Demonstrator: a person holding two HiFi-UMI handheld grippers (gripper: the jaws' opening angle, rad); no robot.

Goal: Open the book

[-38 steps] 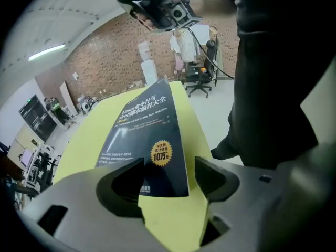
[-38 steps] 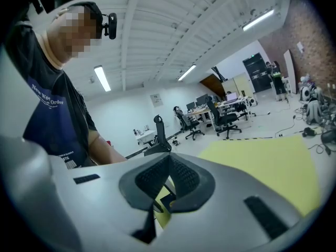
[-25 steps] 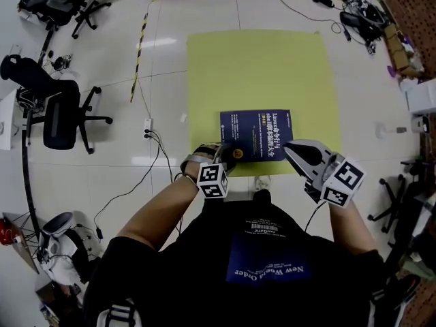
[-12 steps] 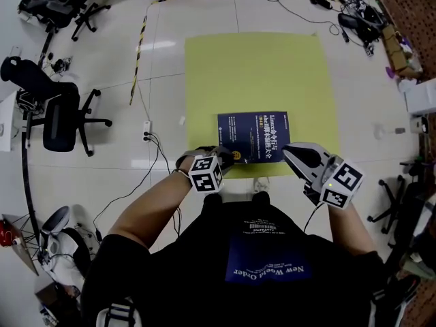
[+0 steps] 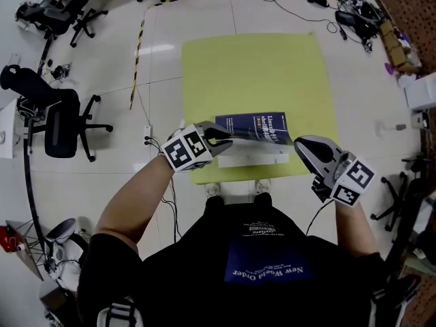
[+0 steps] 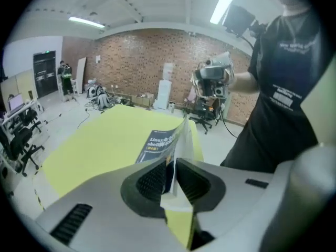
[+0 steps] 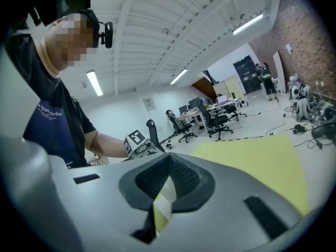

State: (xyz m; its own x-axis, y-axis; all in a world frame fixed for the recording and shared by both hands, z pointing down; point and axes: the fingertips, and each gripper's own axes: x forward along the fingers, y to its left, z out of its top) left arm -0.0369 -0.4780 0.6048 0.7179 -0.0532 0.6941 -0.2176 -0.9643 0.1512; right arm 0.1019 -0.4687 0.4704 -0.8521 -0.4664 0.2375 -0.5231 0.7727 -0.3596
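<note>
On 1 yellow mat (image 5: 252,73), 1 book (image 5: 262,128): L claw (image 5: 221,136) just closed, clamped on its cover; R claw (image 5: 300,145) pinched together.

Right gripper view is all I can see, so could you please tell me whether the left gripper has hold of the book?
Observer: Yes. The left gripper has just been closing its jaws and now pinches the edge of the book's cover.
Operator: Thank you. Is the book coming open?
Observer: The cover is raised, with white pages showing beneath it on the yellow mat.
Operator: And where is my gripper relative to it?
Observer: The right gripper sits just right of the book's near right corner.
</note>
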